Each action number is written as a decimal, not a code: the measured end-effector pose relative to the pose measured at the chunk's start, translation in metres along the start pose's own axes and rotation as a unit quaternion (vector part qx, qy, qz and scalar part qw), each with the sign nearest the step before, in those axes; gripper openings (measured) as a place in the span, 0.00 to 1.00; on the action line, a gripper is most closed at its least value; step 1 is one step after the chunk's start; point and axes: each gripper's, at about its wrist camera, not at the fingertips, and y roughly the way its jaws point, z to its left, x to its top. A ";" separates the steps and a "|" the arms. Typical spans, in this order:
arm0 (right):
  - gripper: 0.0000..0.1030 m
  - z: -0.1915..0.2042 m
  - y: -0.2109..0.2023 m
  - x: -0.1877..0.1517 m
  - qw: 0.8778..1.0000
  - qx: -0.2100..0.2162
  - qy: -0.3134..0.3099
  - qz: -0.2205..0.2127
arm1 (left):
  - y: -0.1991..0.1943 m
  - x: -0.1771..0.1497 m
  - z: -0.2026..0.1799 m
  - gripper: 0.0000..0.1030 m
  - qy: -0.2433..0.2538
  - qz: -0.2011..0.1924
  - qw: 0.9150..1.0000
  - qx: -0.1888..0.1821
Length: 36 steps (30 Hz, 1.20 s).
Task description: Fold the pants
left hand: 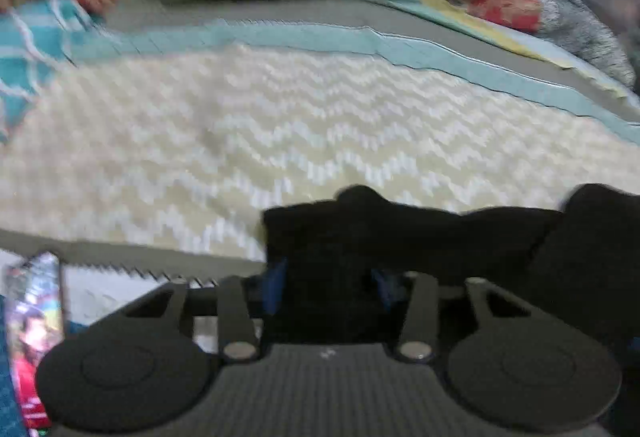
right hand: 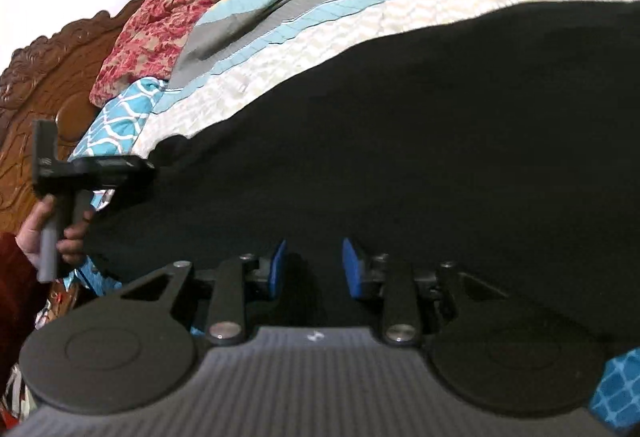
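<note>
The black pants point(right hand: 400, 141) lie spread over the cream chevron quilt point(right hand: 280, 65) on the bed. In the left wrist view my left gripper point(left hand: 328, 285) is shut on a bunched edge of the pants point(left hand: 360, 237), with the blue pads pressed into the cloth. In the right wrist view my right gripper point(right hand: 314, 269) has its blue pads close together on the near edge of the pants; black cloth fills the gap. The left gripper point(right hand: 148, 169) also shows at the left there, held by a hand at the far corner of the pants.
A carved wooden headboard point(right hand: 44, 85) stands at the left. Red floral bedding point(right hand: 168, 13) and a teal patterned pillow point(right hand: 120, 117) lie near it. Teal and grey quilt bands point(left hand: 360, 33) run beyond the cream part. A phone-like object point(left hand: 36, 337) lies at the bed edge.
</note>
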 end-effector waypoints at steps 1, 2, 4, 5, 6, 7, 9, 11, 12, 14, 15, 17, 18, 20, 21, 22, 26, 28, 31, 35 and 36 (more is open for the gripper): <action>0.33 0.001 0.001 0.000 1.000 0.000 0.002 0.000 | -0.008 -0.003 0.001 0.19 -0.012 -0.023 1.000 0.016; 0.33 0.001 0.001 0.000 1.000 0.000 0.003 0.001 | -0.014 -0.005 0.009 0.18 -0.041 -0.038 0.998 0.029; 0.33 -0.002 0.002 0.002 1.000 0.000 0.010 0.000 | -0.012 -0.014 0.035 0.18 -0.129 -0.039 0.991 0.024; 0.33 -0.005 0.003 0.002 1.000 0.000 0.018 -0.001 | -0.002 -0.021 0.047 0.19 -0.170 -0.025 0.985 0.007; 0.33 -0.011 0.001 0.001 1.000 0.001 0.026 -0.003 | 0.001 -0.026 0.049 0.23 -0.184 -0.029 0.982 0.004; 0.33 -0.011 0.002 0.002 1.000 0.002 0.029 -0.003 | -0.002 -0.027 0.045 0.31 -0.176 -0.040 0.983 0.015; 0.33 -0.011 0.001 0.003 1.000 0.001 0.024 -0.001 | -0.012 -0.023 0.036 0.48 -0.161 -0.045 0.985 0.038; 0.33 -0.011 -0.008 0.003 1.000 0.002 0.018 -0.004 | -0.031 -0.019 0.035 0.49 -0.158 -0.054 0.985 0.034; 0.34 -0.012 -0.018 0.005 1.000 0.004 0.020 -0.014 | -0.044 -0.018 0.035 0.50 -0.161 -0.066 0.984 0.031; 0.34 -0.021 -0.044 0.009 0.998 0.003 0.025 -0.053 | -0.077 -0.021 0.037 0.50 -0.174 -0.109 0.978 0.025; 0.34 -0.029 -0.060 0.011 0.997 -0.002 0.032 -0.073 | -0.090 -0.022 0.036 0.50 -0.180 -0.126 0.975 0.019; 0.34 -0.053 -0.097 0.014 0.991 -0.028 0.050 -0.125 | -0.114 -0.025 0.028 0.50 -0.178 -0.153 0.972 -0.014; 0.35 -0.068 -0.116 0.013 0.985 -0.045 0.063 -0.152 | -0.115 -0.021 0.020 0.50 -0.169 -0.157 0.973 -0.031; 0.35 -0.102 -0.158 0.008 0.970 -0.077 0.106 -0.207 | -0.120 -0.025 -0.004 0.50 -0.137 -0.155 0.976 -0.069; 0.35 -0.119 -0.177 0.003 0.960 -0.093 0.128 -0.232 | -0.117 -0.027 -0.016 0.50 -0.121 -0.147 0.978 -0.085; 0.40 -0.135 -0.197 -0.004 0.948 -0.113 0.151 -0.256 | -0.110 -0.029 -0.027 0.50 -0.106 -0.135 0.980 -0.098; 0.48 -0.193 -0.264 -0.042 0.895 -0.173 0.236 -0.338 | -0.061 -0.049 -0.064 0.50 -0.066 -0.032 0.995 -0.066; 0.48 -0.213 -0.285 -0.051 0.878 -0.197 0.253 -0.356 | -0.030 -0.061 -0.067 0.40 -0.064 0.030 0.997 -0.019; 0.48 -0.240 -0.314 -0.049 0.853 -0.232 0.260 -0.390 | -0.035 -0.058 -0.078 0.44 -0.053 0.023 0.998 -0.003; 0.50 -0.268 -0.325 -0.023 0.846 -0.260 0.241 -0.397 | -0.046 -0.047 -0.088 0.45 -0.076 0.037 0.996 -0.004; 0.49 -0.281 -0.320 -0.012 0.857 -0.266 0.237 -0.372 | -0.048 -0.048 -0.092 0.45 -0.076 0.035 0.996 -0.008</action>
